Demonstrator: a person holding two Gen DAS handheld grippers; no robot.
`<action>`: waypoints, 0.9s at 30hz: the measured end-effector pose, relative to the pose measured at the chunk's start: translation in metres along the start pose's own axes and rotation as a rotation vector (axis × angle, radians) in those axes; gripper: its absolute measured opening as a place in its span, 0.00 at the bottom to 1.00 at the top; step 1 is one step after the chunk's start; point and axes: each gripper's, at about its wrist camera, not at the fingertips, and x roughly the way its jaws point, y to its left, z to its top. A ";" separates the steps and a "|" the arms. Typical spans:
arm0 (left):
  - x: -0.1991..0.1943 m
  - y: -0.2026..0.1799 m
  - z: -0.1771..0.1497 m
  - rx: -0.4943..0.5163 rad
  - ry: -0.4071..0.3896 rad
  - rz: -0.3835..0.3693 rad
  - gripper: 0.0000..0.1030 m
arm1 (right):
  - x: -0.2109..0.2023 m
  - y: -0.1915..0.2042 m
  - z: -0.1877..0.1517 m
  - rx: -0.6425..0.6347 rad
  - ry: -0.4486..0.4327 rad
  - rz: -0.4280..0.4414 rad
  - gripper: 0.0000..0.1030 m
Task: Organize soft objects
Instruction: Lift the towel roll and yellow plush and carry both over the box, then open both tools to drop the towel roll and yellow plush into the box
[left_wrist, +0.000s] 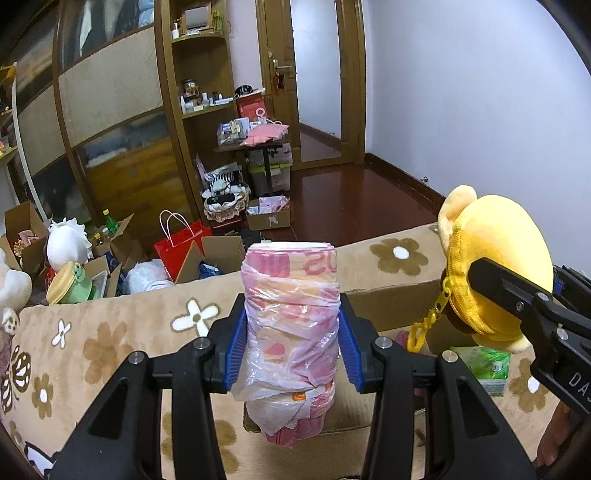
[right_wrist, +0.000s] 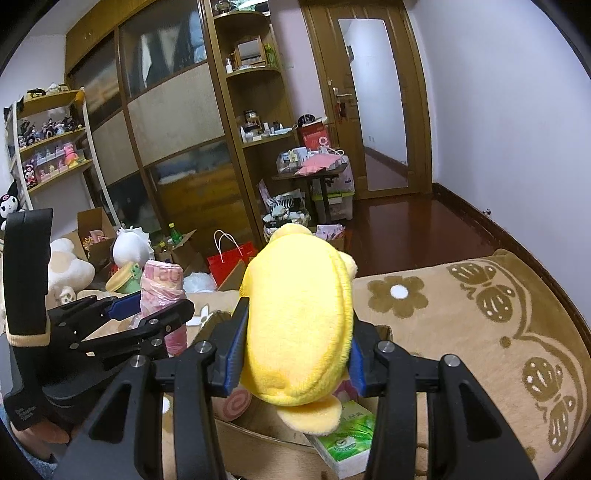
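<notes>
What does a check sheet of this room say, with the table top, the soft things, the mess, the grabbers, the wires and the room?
Surface: flowered blanket, with an open cardboard box on it.
Job's things: pink pack in clear plastic, upright in the left gripper; yellow plush with a yellow chain, in the right gripper; both over the box.
Clutter: green tissue pack and a pink swirl toy in the box.
Grippers: both shut on their loads.
Cables: nothing seen.
Surroundings: wardrobe, door, shelves of figures, floor boxes, red bag, white plush.
</notes>
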 end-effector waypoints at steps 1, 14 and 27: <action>0.001 0.000 -0.001 0.000 0.004 -0.002 0.42 | 0.002 0.000 0.000 0.005 0.007 0.002 0.47; 0.025 0.002 -0.014 -0.009 0.061 -0.030 0.42 | 0.024 -0.001 -0.014 0.008 0.091 0.002 0.49; 0.033 0.013 -0.017 -0.044 0.089 -0.036 0.54 | 0.035 0.003 -0.023 0.009 0.140 0.009 0.54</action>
